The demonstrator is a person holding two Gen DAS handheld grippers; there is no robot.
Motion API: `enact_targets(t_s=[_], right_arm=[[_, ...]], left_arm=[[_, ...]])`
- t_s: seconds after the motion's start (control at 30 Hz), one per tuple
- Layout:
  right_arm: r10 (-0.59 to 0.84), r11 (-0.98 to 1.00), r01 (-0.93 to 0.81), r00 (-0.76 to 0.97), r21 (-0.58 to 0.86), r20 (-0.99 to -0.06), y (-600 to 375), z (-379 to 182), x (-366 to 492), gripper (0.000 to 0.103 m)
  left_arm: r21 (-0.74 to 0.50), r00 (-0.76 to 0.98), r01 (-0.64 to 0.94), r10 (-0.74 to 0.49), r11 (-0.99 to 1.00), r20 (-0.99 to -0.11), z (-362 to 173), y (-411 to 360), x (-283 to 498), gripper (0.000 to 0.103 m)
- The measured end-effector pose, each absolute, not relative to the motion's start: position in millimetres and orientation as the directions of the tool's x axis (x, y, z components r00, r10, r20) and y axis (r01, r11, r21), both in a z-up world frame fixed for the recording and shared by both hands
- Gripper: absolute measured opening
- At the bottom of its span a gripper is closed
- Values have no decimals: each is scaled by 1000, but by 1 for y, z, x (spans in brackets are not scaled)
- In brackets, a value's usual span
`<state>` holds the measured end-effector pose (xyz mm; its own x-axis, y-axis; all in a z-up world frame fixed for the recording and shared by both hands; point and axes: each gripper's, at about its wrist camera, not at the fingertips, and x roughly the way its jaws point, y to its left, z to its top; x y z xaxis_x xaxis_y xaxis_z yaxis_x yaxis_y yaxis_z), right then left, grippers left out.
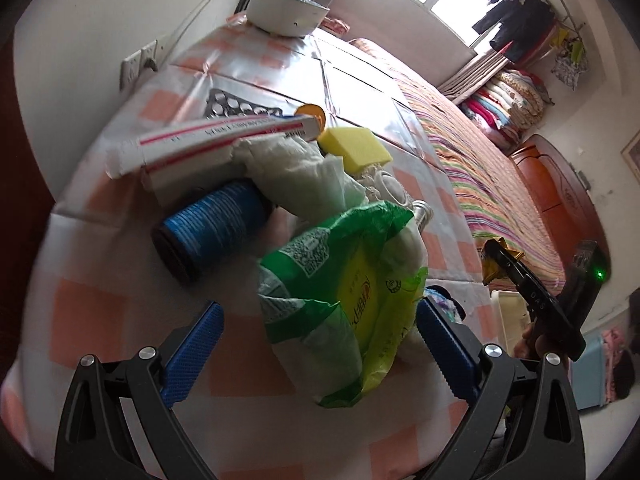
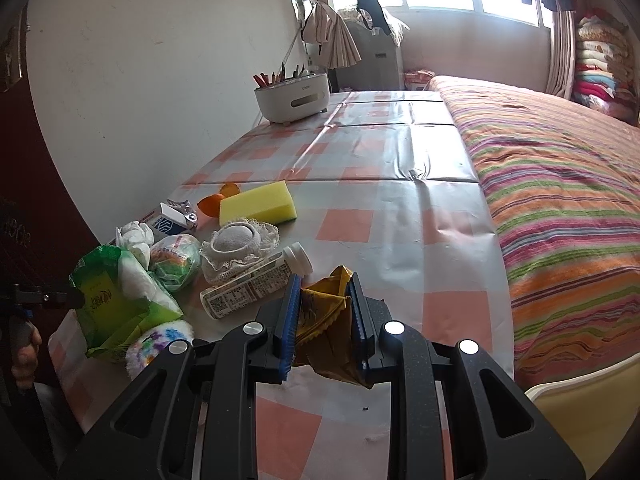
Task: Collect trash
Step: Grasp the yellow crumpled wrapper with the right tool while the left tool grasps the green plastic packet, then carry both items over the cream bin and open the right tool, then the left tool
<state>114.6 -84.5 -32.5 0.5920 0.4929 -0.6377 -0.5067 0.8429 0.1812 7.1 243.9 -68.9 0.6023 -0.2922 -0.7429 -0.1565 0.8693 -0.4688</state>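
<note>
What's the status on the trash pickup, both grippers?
Right gripper shut on yellow wrapper. Left gripper open, straddling green tissue pack, not gripping. Blue roll and white bottle close by.

Table [image 2: 400, 152] under orange-checked plastic cloth; on it yellow sponge [image 2: 258, 204], white-capped bottle [image 2: 256, 286] lying flat, green wrapper [image 2: 116, 300], white pencil holder [image 2: 294, 98] at far end.
</note>
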Motion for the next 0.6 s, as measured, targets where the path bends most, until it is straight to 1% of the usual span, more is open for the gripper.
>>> enact_targets(t_s=[0.13,0.17,0.2,0.23,0.27,0.3,0.33,0.4,0.47,0.6], right_arm=[[497,842,-507,595,186,-631,-89,-30,111,23],[499,842,-506,597,188,-628,-91,-29,110,23],[499,843,-504,600,190,-625,-93,-28,109,23],[498,845,-499,605,191,-622,-97,-27,108,23],[498,847,-494,609,197,-617,-101,-27,107,23],[500,848,-491,611,202,-614,-104,-26,107,23],[499,850,-485,615,206,-610,-108,-26,106,23],[492,858,-469,631,211,-600,-118,-24,104,23],[490,862,-458,644,217,-587,-127,-21,102,23],[482,872,-434,678,228,-555,-147,-13,97,23]], left_arm=[[-430,595,-143,-269,892,-757,-77,232,15,94],[-431,608,-139,-267,892,-748,-78,231,16,92],[-430,616,-139,-262,892,-743,-78,229,17,81],[-424,616,-143,-255,894,-745,-79,228,18,72],[-422,612,-145,-254,895,-749,-80,227,19,52],[-422,608,-149,-253,894,-753,-81,226,21,43],[-430,610,-147,-260,891,-748,-82,226,22,41],[-444,618,-138,-273,885,-737,-82,224,24,27],[-434,633,-129,-262,892,-728,-79,219,25,24],[-353,686,-109,-187,929,-703,-65,201,24,20]])
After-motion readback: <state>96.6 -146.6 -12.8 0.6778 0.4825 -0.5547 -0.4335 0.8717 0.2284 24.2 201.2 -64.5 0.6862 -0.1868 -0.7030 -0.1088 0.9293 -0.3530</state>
